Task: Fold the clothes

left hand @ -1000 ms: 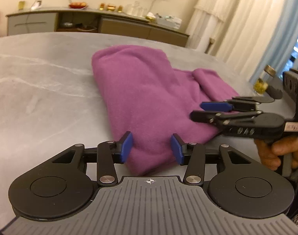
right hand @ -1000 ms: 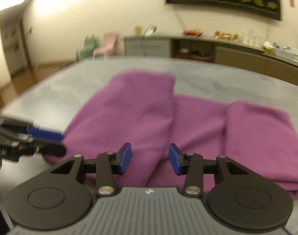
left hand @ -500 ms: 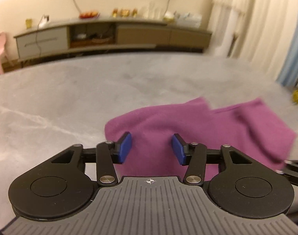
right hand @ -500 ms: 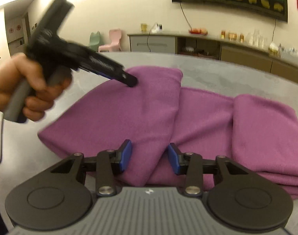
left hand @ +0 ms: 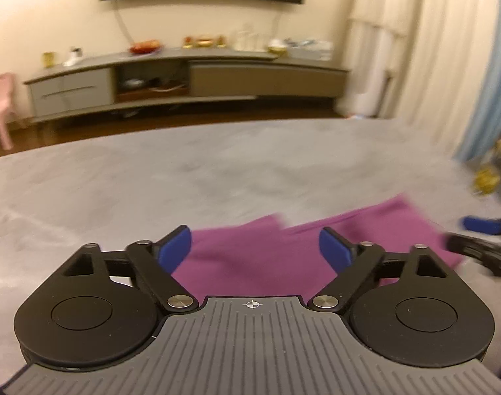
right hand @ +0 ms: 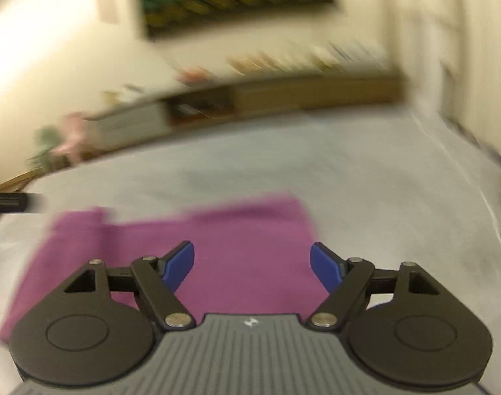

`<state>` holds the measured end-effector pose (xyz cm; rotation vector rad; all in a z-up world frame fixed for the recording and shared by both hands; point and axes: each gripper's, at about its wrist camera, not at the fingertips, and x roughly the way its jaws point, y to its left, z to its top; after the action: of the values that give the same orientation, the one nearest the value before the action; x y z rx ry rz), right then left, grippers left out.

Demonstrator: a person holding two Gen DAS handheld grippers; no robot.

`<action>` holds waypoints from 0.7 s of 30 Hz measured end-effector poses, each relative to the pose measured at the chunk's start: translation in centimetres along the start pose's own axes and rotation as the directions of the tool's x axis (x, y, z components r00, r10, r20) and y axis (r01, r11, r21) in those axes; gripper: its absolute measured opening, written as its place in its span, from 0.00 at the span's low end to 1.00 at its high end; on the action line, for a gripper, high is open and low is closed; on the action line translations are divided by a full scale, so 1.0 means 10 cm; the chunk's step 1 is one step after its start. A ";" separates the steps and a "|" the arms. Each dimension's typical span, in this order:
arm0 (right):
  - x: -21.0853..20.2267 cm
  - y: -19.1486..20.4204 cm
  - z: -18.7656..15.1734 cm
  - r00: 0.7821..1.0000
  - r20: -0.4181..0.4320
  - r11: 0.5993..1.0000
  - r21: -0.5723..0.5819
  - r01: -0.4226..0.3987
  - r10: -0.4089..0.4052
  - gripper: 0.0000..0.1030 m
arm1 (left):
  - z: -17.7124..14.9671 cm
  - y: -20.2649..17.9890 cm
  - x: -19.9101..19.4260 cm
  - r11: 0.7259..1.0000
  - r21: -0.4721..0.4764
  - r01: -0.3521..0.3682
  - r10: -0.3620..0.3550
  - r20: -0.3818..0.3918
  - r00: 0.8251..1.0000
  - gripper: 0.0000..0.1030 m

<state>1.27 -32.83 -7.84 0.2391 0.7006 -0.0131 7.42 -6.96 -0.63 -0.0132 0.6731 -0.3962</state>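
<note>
Below your opening, empty left gripper (left hand: pixel 255 247) and right gripper (right hand: pixel 252 263), purple cloth (right hand: pixel 217 247) lies on grey table (left hand: pixel 184 171); beyond it, a sideboard (left hand: pixel 184 79).

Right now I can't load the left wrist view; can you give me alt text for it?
The left gripper, jaws opening and pinching nothing, hangs over a folded purple cloth on a grey table. The right gripper pokes in at the right edge, blurred; a sideboard lines the far wall.

One purple cloth (left hand: pixel 260 256), one grey table (left hand: pixel 184 177), two grippers, one pink chair (left hand: pixel 0 105).
</note>
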 end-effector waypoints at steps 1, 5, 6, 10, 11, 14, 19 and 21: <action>0.09 -0.10 -0.02 0.999 -0.045 0.999 0.036 0.020 -0.018 0.74 | 0.06 -0.12 0.02 0.999 0.002 0.039 -0.039 -0.013 0.999 0.78; 0.27 -0.23 -0.09 0.991 -0.127 0.995 0.086 0.043 -0.032 0.67 | 0.24 -0.57 0.25 0.982 -0.006 0.187 -0.187 -0.090 0.978 0.81; 0.26 -0.21 -0.09 0.992 -0.124 0.996 0.075 0.037 -0.028 0.53 | 0.27 -0.66 0.33 0.978 -0.016 0.210 -0.210 -0.108 0.972 0.81; 0.07 -0.10 -0.10 0.998 -0.049 0.999 -0.002 0.032 -0.032 0.12 | 0.37 -0.99 0.60 0.972 -0.023 0.233 -0.234 -0.165 0.958 0.81; 0.03 -0.05 -0.08 0.999 -0.014 0.999 -0.020 0.028 -0.029 0.11 | 0.39 -1.06 0.65 0.971 -0.028 0.236 -0.238 -0.173 0.956 0.81; -0.15 0.11 -0.08 0.997 0.066 0.997 -0.077 -0.032 0.037 0.11 | 0.46 -1.21 0.78 0.967 -0.048 0.248 -0.253 -0.192 0.948 0.81; -0.33 0.47 -0.19 0.986 0.132 0.973 -0.219 -0.074 0.105 0.11 | 0.59 -1.44 1.01 0.960 -0.025 0.280 -0.277 -0.246 0.929 0.81; -0.39 0.60 -0.24 0.980 0.143 0.957 -0.274 -0.097 0.141 0.11 | 0.53 -1.48 1.12 0.966 0.014 0.259 -0.244 -0.288 0.926 0.81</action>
<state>-2.73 -26.73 -5.82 0.0212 0.5182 0.1748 13.42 -25.27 -1.15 0.0070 0.9496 -0.6724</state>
